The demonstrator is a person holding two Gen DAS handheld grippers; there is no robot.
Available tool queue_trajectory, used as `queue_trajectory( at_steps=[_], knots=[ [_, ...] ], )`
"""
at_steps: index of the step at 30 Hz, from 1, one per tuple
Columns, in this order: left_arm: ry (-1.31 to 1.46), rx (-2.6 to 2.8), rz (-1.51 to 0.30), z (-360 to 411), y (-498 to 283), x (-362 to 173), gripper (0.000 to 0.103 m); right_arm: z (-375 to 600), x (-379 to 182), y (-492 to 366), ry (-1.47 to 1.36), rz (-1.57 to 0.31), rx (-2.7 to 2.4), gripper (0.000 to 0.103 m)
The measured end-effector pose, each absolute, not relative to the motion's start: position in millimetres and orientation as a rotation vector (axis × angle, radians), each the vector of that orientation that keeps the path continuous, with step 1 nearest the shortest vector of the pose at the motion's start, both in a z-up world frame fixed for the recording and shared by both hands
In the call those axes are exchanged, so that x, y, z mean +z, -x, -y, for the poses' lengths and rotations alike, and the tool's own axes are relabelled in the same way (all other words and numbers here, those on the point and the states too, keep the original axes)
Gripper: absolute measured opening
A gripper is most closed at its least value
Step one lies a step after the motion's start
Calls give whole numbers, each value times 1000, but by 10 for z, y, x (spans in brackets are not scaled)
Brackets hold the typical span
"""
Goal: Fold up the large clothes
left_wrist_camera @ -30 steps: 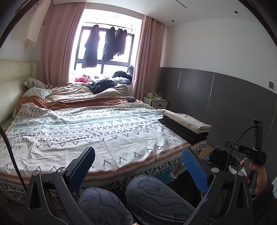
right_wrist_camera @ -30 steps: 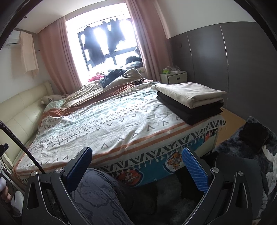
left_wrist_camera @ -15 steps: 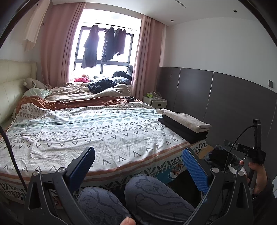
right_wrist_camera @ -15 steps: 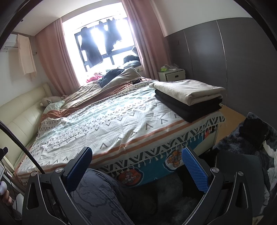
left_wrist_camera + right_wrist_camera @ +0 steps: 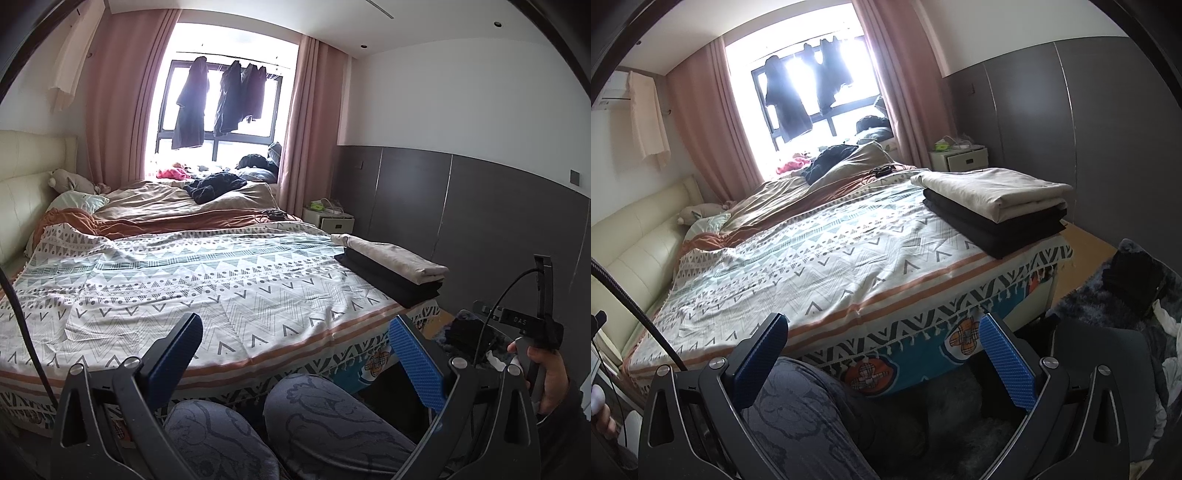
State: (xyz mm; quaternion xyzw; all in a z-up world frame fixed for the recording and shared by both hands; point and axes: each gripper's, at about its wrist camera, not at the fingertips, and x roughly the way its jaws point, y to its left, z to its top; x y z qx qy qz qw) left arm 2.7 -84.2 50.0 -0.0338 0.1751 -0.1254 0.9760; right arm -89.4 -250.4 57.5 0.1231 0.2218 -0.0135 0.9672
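A folded beige cloth (image 5: 395, 258) lies on a folded black cloth (image 5: 388, 282) at the right corner of the bed; the beige one (image 5: 993, 190) and the black one (image 5: 993, 229) also show in the right wrist view. My left gripper (image 5: 295, 343) is open and empty, held low before the bed's front edge over the person's knees (image 5: 332, 417). My right gripper (image 5: 882, 345) is open and empty, also before the bed's front edge. Both are well short of the folded stack.
The bed carries a patterned spread (image 5: 184, 288) and a brown quilt (image 5: 177, 210) behind it. A dark garment (image 5: 214, 186) lies near the window. A white nightstand (image 5: 332, 221) stands at the right wall. Dark clothes (image 5: 1134, 280) lie on the floor at right.
Both grippers have tilted slightly, so the bed and folded stack sit a little lower and closer in the views. Both stay open and empty.
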Motion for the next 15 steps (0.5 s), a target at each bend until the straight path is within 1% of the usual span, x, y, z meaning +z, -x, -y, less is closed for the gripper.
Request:
queue_trajectory(
  at_steps=[15],
  knots=[
    [66, -249, -344, 879, 24, 520, 103, 2508, 582, 905, -251, -448, -28, 103]
  ],
)
